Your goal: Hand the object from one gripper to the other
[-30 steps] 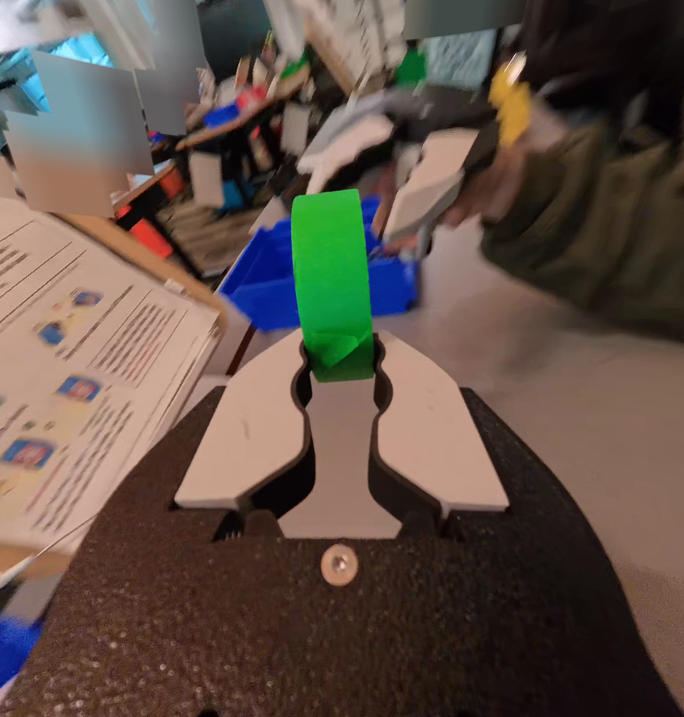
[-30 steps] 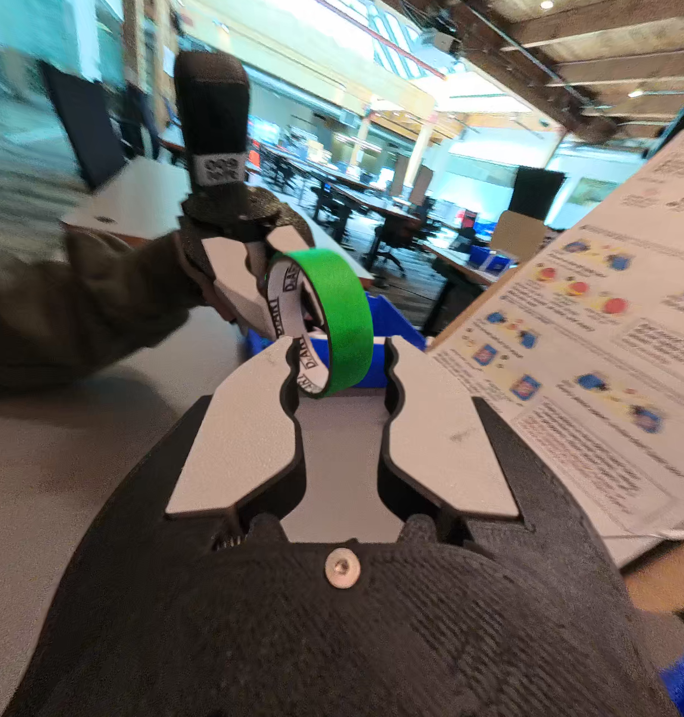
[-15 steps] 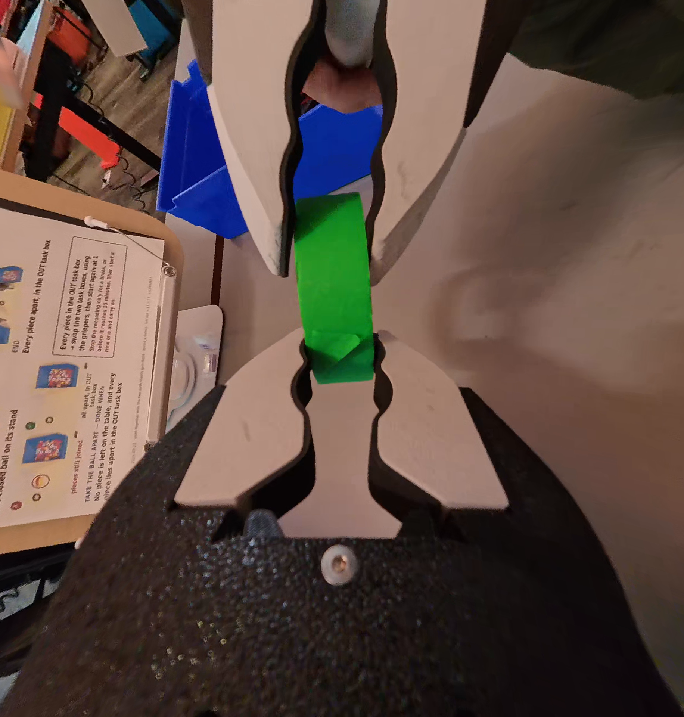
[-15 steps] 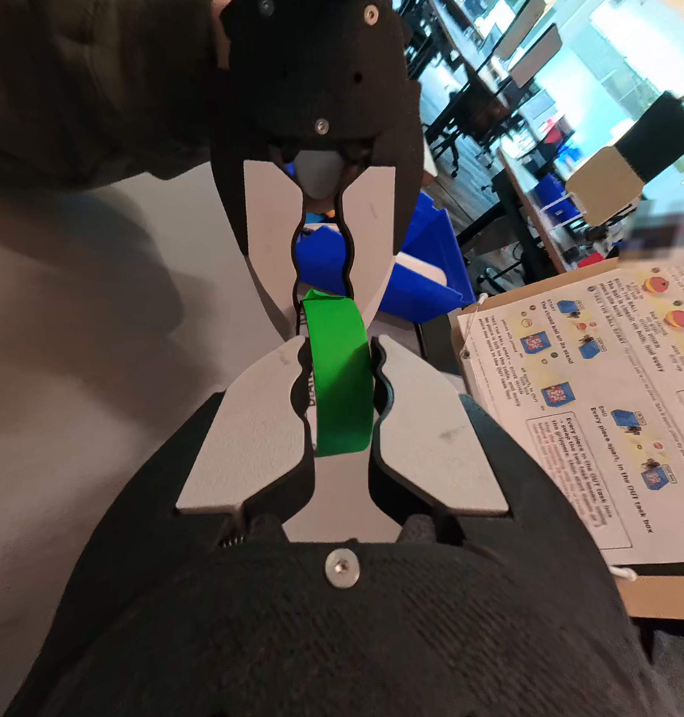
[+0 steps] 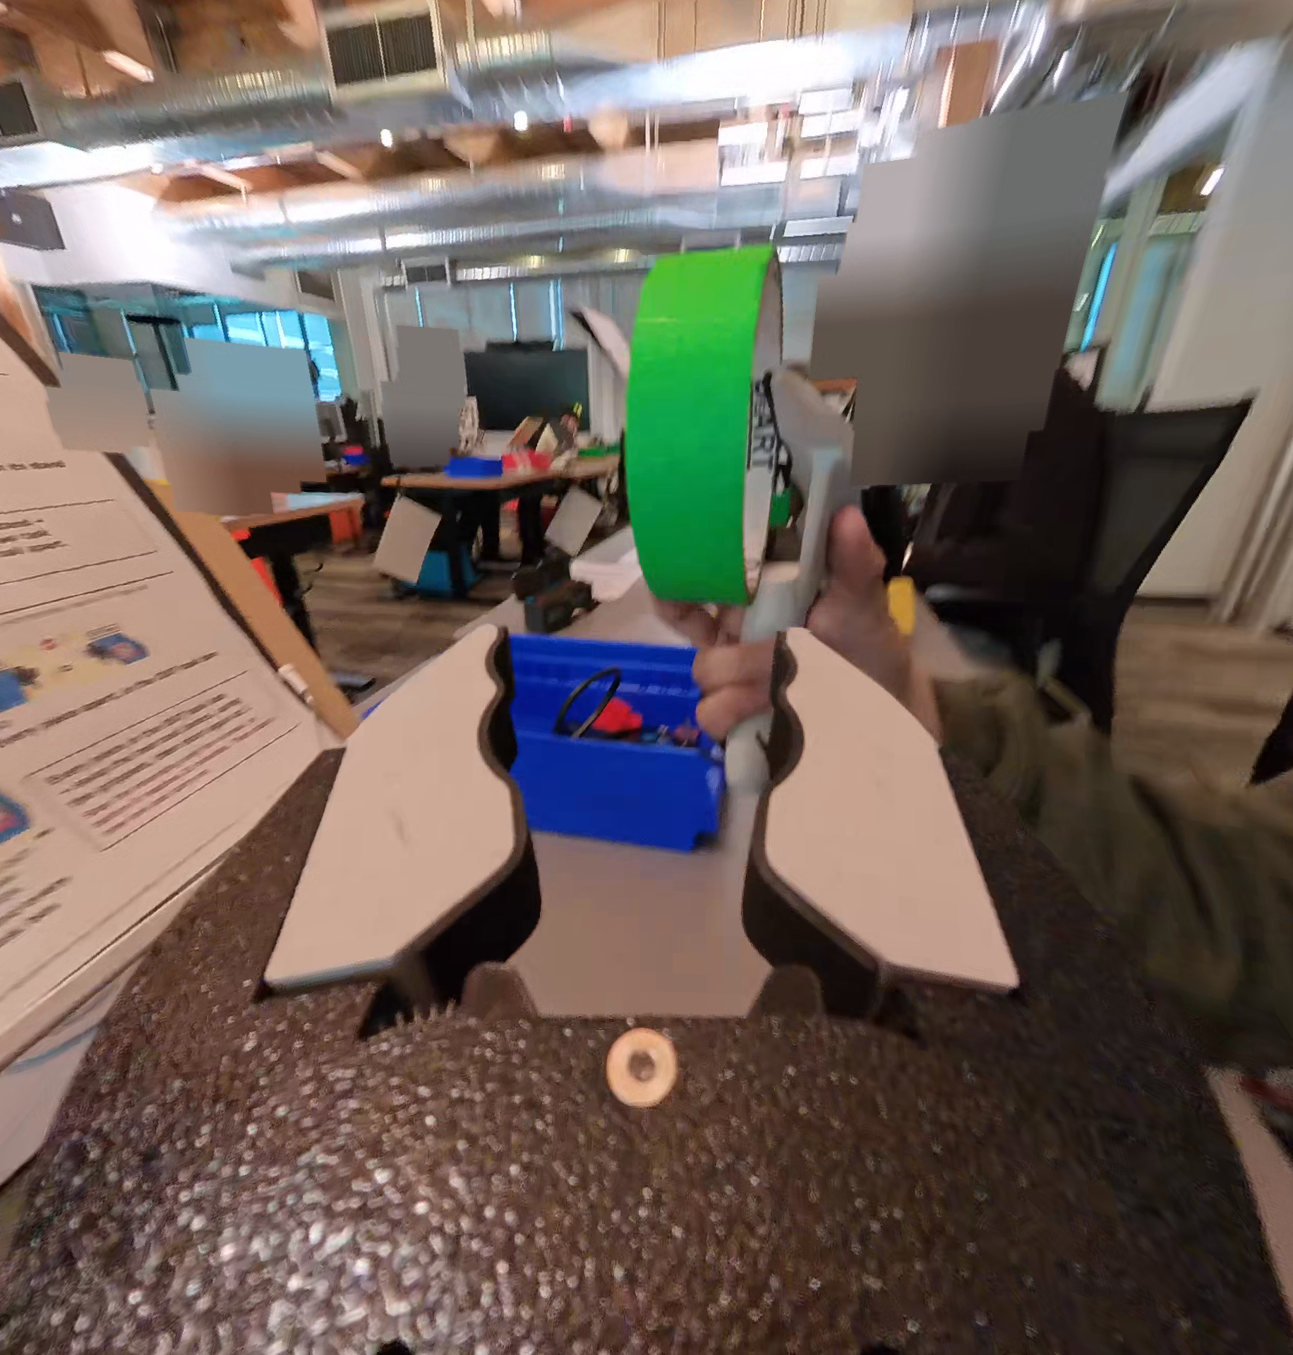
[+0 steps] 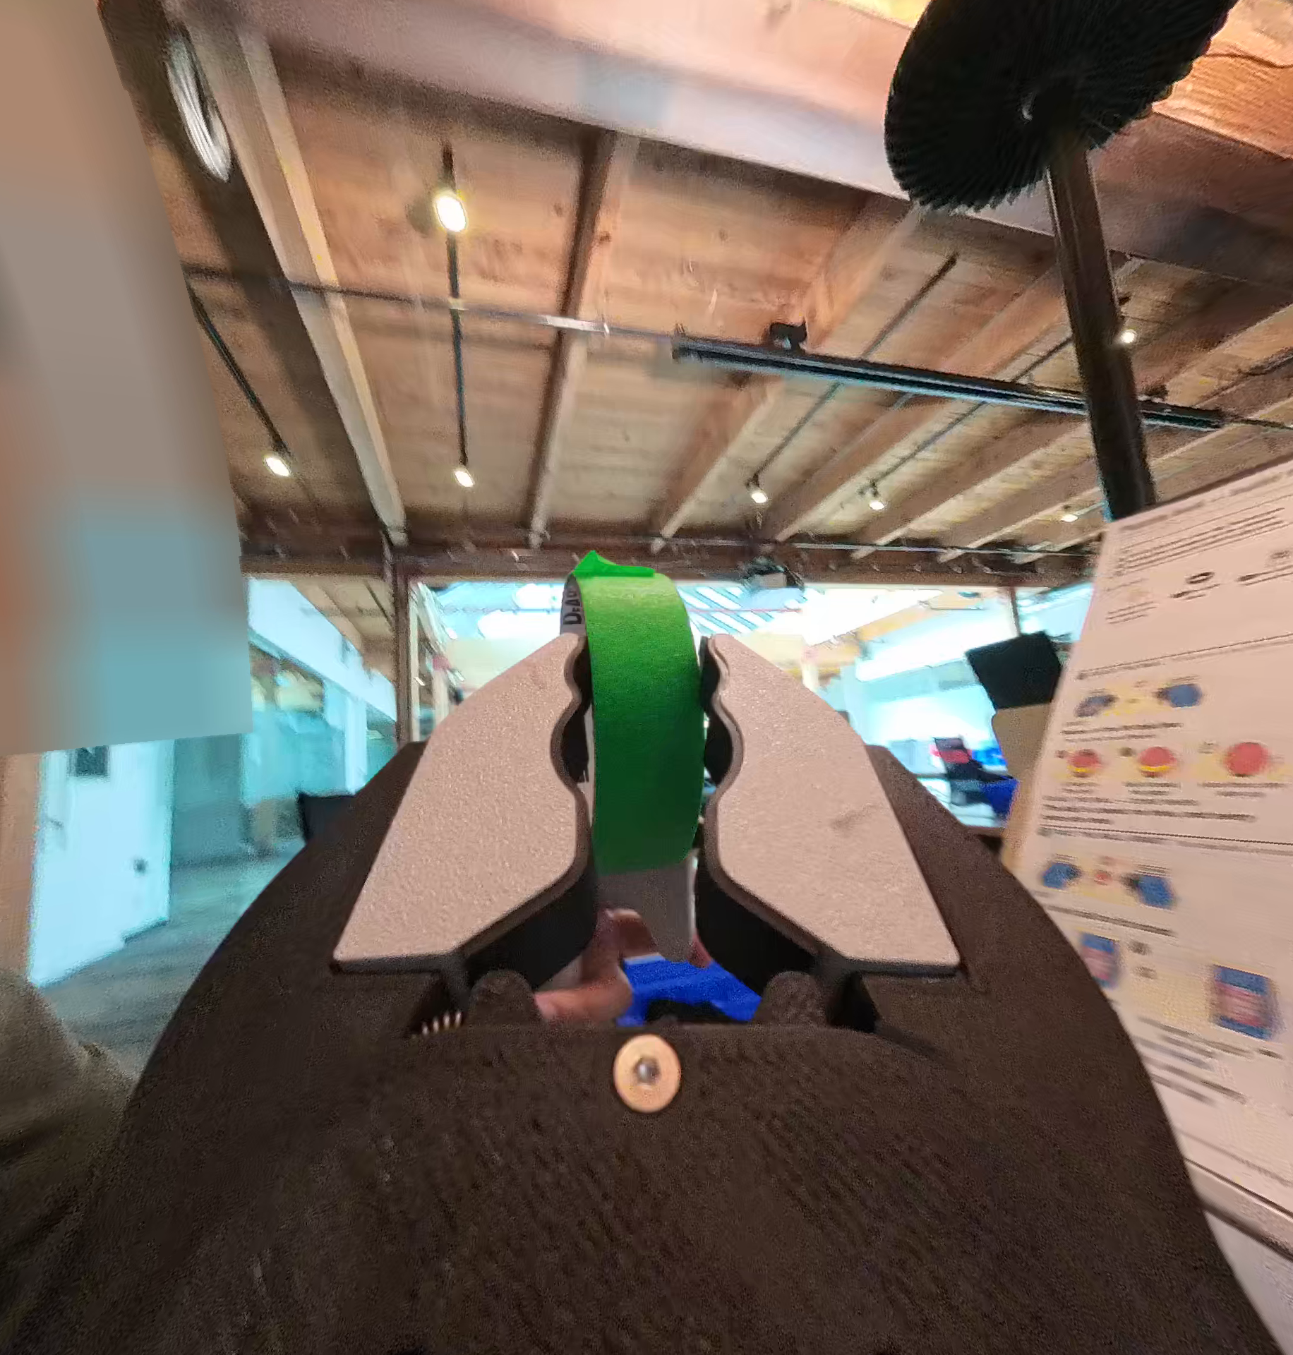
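Tape's in your right gripper (image 6: 642, 645), left gripper (image 5: 640, 645) empty!

Your right gripper pinches the green tape roll (image 6: 643, 733) edge-on between its grey fingers (image 6: 482, 806), pointing up toward the wooden ceiling. Your left gripper's jaws are spread wide with nothing between them; beyond them sits the blue bin (image 5: 614, 792), and the roll (image 5: 691, 432) is raised above it, gripped from the right side, your hand (image 5: 841, 586) beneath.

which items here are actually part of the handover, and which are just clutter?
In the job:
- green tape roll, clamped in the right gripper
- left gripper, open and holding nothing

Lying about:
- blue bin of small parts on the table
- printed instruction sheet propped at the left
- black fan overhead
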`<action>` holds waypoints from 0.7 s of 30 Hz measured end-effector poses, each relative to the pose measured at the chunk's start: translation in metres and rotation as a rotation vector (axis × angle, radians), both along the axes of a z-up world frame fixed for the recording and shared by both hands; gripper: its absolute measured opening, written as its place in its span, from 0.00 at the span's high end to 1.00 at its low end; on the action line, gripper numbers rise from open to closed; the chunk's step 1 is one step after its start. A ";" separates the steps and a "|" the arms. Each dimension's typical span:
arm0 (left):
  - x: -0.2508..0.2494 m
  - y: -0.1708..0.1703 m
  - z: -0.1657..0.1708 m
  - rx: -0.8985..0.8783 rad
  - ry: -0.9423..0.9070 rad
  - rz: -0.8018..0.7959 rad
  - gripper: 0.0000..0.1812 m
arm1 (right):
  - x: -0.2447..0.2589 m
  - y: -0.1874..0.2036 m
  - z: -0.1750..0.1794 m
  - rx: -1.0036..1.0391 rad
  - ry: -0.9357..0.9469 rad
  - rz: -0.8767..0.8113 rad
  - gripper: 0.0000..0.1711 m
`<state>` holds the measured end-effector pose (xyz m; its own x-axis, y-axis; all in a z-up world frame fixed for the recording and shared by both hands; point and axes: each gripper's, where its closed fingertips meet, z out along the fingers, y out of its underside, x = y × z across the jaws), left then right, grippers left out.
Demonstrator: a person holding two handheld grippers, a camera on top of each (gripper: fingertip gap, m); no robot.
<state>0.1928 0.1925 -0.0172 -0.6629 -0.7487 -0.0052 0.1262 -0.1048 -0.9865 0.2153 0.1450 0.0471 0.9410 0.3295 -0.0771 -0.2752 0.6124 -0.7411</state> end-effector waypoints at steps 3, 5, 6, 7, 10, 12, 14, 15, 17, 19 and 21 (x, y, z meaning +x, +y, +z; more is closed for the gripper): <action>-0.007 -0.012 0.011 -0.109 -0.042 -0.091 0.67 | -0.005 0.009 -0.001 0.042 0.068 0.048 0.84; -0.010 -0.020 0.010 -0.112 -0.041 -0.130 0.70 | -0.009 0.015 -0.003 0.055 0.092 0.065 0.84; -0.010 -0.023 0.009 -0.096 -0.040 -0.135 0.71 | -0.012 0.017 -0.005 0.052 0.094 0.079 0.84; -0.012 -0.026 0.008 -0.078 -0.051 -0.147 0.75 | -0.015 0.020 -0.006 0.039 0.093 0.086 0.84; -0.010 -0.024 0.007 -0.065 -0.058 -0.118 0.83 | -0.018 0.020 -0.006 0.034 0.072 0.091 0.84; -0.009 -0.021 0.005 -0.045 -0.042 -0.116 0.84 | -0.020 0.022 -0.008 0.003 0.030 0.072 0.84; -0.009 -0.019 0.004 -0.022 -0.035 -0.106 0.84 | -0.020 0.022 -0.010 -0.023 -0.007 0.058 0.84; -0.008 -0.018 0.003 0.000 -0.034 -0.090 0.84 | -0.019 0.023 -0.012 -0.045 -0.028 0.038 0.84; -0.001 -0.011 -0.004 0.076 -0.006 -0.008 0.84 | -0.008 0.026 -0.020 -0.140 -0.095 -0.090 0.85; 0.011 0.006 -0.017 0.239 -0.001 0.156 0.84 | 0.004 0.023 -0.024 -0.220 -0.190 -0.253 0.77; 0.022 0.030 -0.028 0.461 -0.024 0.366 0.85 | 0.014 0.022 -0.029 -0.352 -0.203 -0.325 0.70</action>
<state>0.2145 0.2228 -0.0449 -0.3577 -0.8455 -0.3964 0.0967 0.3886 -0.9163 0.2294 0.1673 0.0178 0.9979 0.0048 0.0639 0.0582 0.3464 -0.9363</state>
